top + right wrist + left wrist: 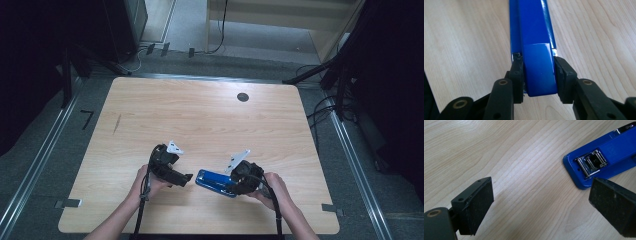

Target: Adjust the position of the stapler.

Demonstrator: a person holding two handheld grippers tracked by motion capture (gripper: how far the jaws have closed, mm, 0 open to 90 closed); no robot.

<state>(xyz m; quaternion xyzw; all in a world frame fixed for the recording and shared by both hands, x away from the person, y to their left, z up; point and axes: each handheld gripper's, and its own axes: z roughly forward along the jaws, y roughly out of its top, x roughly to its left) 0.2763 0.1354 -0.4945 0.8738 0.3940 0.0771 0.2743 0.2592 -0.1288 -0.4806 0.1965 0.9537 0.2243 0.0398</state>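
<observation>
The stapler [216, 182] lies on the table [200, 120] near its front edge.

Black hand-held grippers [187, 177], trailing black cables [143, 200].

- The left gripper [186, 178] sits low and left of centre in the high view, held by the left hand [145, 182], its jaws spread wide with nothing between them.
- The right gripper [231, 185] sits lower centre-right, held by the right hand [272, 187], its jaws closed on both sides of a narrow body.
- Both forearms enter from the bottom edge.
</observation>
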